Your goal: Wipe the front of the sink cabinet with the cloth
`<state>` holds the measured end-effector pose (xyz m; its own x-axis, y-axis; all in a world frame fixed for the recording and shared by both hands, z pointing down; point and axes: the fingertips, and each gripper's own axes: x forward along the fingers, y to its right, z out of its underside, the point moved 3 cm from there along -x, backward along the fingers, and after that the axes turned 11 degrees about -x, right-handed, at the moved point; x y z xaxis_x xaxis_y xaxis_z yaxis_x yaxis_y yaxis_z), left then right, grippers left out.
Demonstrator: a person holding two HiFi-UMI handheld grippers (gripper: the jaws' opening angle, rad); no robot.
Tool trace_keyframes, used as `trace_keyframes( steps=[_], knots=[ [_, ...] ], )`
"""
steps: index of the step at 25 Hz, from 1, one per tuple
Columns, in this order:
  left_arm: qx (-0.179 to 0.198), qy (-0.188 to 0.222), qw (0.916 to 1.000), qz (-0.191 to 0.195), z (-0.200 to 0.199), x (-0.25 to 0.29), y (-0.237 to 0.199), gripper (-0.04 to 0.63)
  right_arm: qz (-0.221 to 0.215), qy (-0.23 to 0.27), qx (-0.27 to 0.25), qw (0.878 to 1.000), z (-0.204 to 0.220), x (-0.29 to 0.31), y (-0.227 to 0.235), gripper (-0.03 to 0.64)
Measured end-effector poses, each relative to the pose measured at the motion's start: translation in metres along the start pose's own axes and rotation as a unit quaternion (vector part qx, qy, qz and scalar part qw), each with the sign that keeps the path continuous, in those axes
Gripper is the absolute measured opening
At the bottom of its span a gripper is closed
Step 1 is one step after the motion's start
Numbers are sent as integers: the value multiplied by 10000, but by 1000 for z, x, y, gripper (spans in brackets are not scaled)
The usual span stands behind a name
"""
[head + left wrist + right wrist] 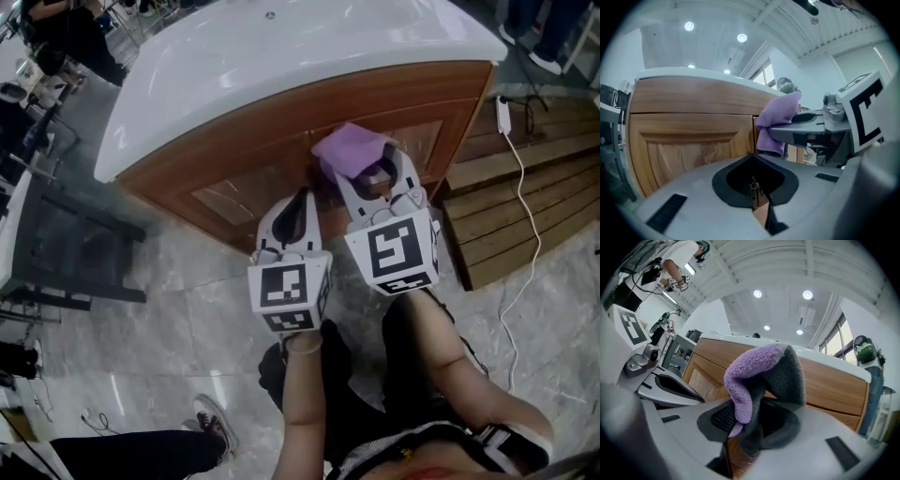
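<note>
The wooden sink cabinet (262,141) stands under a white sink top (281,56). A purple and grey cloth (352,150) is pinched in my right gripper (373,180), which holds it against or just off the cabinet's door panels; the cloth (761,380) bulges out above the jaws in the right gripper view. My left gripper (298,214) sits just left of it, jaws together and holding nothing, pointing at the cabinet front (689,136). From the left gripper view the cloth (778,119) hangs off the right gripper at the right.
A stack of wooden pallets (525,187) lies right of the cabinet, with a white cable (525,216) and plug trailing over it. Dark metal furniture (56,244) stands at the left. The floor is grey marble tile (169,328). People stand at the back.
</note>
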<state>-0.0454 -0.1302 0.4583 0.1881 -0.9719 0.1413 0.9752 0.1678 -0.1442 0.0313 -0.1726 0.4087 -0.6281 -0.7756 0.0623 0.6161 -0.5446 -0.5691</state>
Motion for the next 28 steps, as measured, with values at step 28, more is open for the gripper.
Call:
trace_keyframes(
  steps=[28],
  knots=[
    [-178, -33, 9970, 751, 11, 21, 23, 0, 361, 85, -43, 9993, 13, -4, 22, 166]
  ],
)
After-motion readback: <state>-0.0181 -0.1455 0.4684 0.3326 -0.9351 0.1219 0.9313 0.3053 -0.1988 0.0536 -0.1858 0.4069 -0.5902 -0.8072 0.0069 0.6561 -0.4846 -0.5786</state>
